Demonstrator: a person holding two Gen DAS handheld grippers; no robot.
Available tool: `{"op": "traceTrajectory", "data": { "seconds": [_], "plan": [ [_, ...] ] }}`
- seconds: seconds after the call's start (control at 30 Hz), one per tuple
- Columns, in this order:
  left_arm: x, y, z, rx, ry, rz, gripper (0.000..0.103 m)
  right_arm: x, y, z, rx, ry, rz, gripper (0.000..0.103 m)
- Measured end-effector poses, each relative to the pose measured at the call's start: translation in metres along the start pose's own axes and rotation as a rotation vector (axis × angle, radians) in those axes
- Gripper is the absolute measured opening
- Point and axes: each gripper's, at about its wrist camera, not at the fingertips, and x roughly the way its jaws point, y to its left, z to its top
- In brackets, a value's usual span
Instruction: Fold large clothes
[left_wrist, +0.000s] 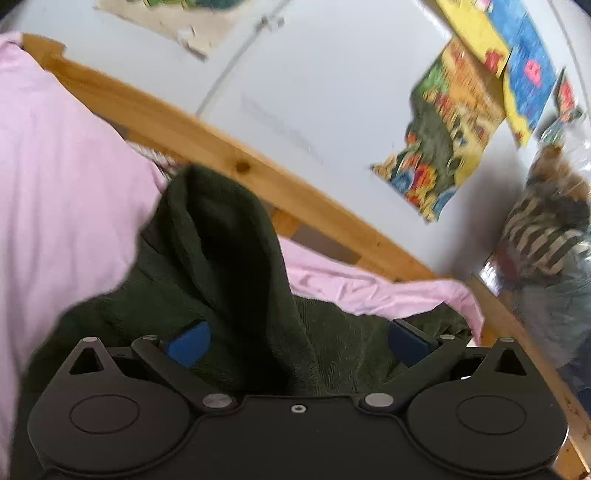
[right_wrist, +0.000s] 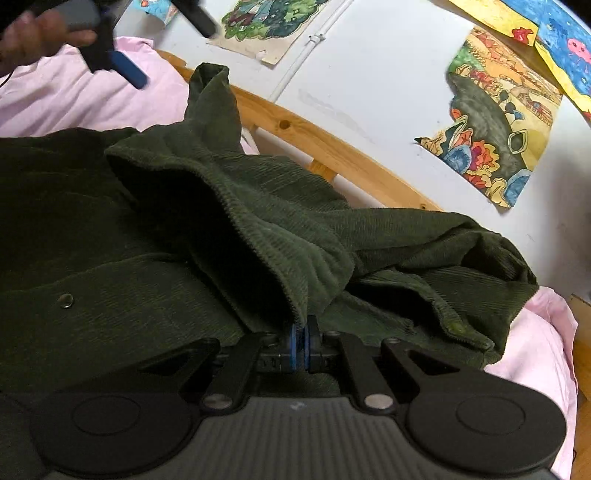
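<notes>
- Right wrist view showed the right tool (right_wrist: 300, 334) with its blue pads pressed together, pinching a hemmed edge of the dark green corduroy garment (right_wrist: 258, 206).
- From that pinch the cloth rose in a loose fold, its ribbed hem running up and to the left — one narrow end stood up against the wooden bed frame (right_wrist: 332, 147).
- The garment lay spread over the pink bedding (right_wrist: 535, 350), covering most of the near bed; a metal snap (right_wrist: 67, 300) showed on the flat panel at the left.
- Bare pink bedding remained at the right edge and at the far left, beside the rail.
- At the top left a hand (right_wrist: 33, 33) held the left tool (right_wrist: 170, 48) in the air, above the bedding and apart from the cloth, blurred.
- Left wrist view showed the left tool's (left_wrist: 299, 341) blue pads (left_wrist: 190, 347) standing wide apart — a hump of the green cloth rose in front of them, but neither pad pressed on it.
- Behind the frame stood a white wall with colourful drawings (right_wrist: 498, 122) pinned to it.
- Striped cloth (left_wrist: 543, 229) was bunched at the far right by the rail, too blurred to make out further.
</notes>
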Motion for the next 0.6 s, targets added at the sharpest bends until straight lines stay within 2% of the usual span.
{"op": "traceTrajectory", "data": {
  "seconds": [0.07,0.13,0.23,0.37,0.4,0.43,0.47,0.53,0.6],
  "plan": [
    [0.022,-0.004,-0.004,0.021,0.043,0.058,0.086,0.002,-0.002,0.002,0.015,0.007,0.003,0.005],
    [0.039,0.001,-0.01,0.01,0.106,0.113,0.032,-0.002,-0.002,0.002,0.029,0.01,0.008,0.005],
    [0.054,0.019,-0.023,-0.061,0.176,0.17,0.015,-0.007,-0.005,0.004,0.037,0.013,0.027,0.006],
    [0.057,0.035,-0.035,-0.081,0.194,0.186,0.015,-0.018,-0.008,0.007,0.05,0.031,0.068,0.006],
    [0.056,0.036,-0.037,-0.078,0.198,0.179,0.018,-0.021,-0.009,0.008,0.052,0.036,0.075,0.007],
    [0.055,0.036,-0.037,-0.073,0.208,0.174,0.027,-0.025,-0.012,0.01,0.06,0.041,0.08,0.007],
    [0.052,0.034,-0.037,-0.07,0.215,0.181,0.032,-0.029,-0.016,0.012,0.073,0.042,0.083,0.01],
    [0.041,0.031,-0.037,-0.043,0.215,0.184,0.048,-0.04,-0.028,0.019,0.127,0.036,0.081,0.024],
    [0.026,0.023,-0.035,0.02,0.211,0.192,0.055,-0.052,-0.047,0.03,0.196,0.004,0.067,0.043]
  ]
}}
